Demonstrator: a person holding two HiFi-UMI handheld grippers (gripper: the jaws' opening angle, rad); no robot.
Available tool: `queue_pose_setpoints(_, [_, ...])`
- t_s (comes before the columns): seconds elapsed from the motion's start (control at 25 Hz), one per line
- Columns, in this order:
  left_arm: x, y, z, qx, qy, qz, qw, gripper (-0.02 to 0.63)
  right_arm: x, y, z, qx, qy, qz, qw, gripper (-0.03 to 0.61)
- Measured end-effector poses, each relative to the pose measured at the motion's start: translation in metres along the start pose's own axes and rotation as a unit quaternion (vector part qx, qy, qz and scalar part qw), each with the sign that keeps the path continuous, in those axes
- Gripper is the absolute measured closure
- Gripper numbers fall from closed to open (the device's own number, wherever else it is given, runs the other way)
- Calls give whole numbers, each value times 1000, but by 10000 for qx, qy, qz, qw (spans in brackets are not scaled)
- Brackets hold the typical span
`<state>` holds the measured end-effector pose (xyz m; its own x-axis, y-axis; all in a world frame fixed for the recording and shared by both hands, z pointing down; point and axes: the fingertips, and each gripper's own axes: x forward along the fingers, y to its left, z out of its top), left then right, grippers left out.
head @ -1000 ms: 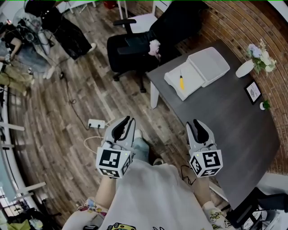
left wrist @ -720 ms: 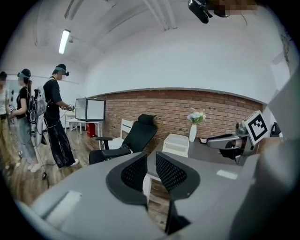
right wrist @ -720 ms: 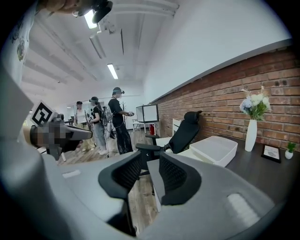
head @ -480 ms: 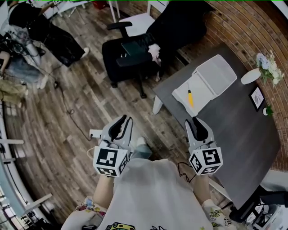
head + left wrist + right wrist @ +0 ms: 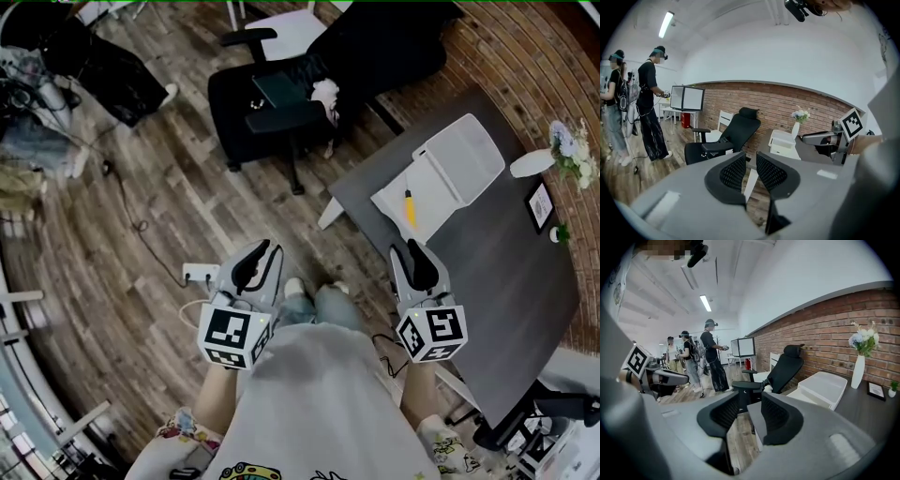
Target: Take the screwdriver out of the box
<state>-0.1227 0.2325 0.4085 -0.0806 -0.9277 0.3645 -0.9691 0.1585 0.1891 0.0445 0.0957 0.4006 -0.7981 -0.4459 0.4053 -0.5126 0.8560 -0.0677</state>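
A dark desk (image 5: 487, 272) is shown bearing an open white box (image 5: 466, 161) (lid folded back), with the yellow screwdriver (image 5: 409, 206) laid inside. The left hand-held gripper (image 5: 265, 249) and right hand-held gripper (image 5: 415, 251) are held empty, jaws apart, the right's just opened wider, presumably for grasping.

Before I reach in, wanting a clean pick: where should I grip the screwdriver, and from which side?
The screwdriver lies flat in the open box. Probably take its yellow handle, the thickest part, from above, with the jaws across it.

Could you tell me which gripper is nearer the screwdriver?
Right. The right gripper, empty jaws just opened wider, is short of the screwdriver; the left gripper hangs over the floor.
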Motion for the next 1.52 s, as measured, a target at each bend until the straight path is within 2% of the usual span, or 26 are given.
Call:
queue_pose_setpoints(0.2, [22,0,-4,-22,129,-177,9998,537,12,-16,-4,122,93,-139,9998,434])
queue_pose_setpoints(0.36, [53,0,5,55,172,-296,9994,537,30,-40,7,218,-43,-238,9995,433])
queue_pose_setpoints(0.6, [114,9,44,235,169,-521,9982,535,63,-80,38,254,-171,-454,9985,426])
queue_pose_setpoints(0.76, [163,8,75,386,124,-817,9958,532,72,-113,50,406,-206,-766,9960,416])
queue_pose_setpoints(1.08, [234,-29,106,667,158,-1540,9857,520,69,-164,53,683,-200,-1317,9887,407])
queue_pose_setpoints(1.4, [274,-58,131,943,41,-2016,9749,520,56,-200,56,852,-322,-1764,9801,405])
queue_pose_setpoints(1.52, [282,-66,130,1021,128,-2212,9698,520,51,-202,55,965,-327,-1892,9766,405])
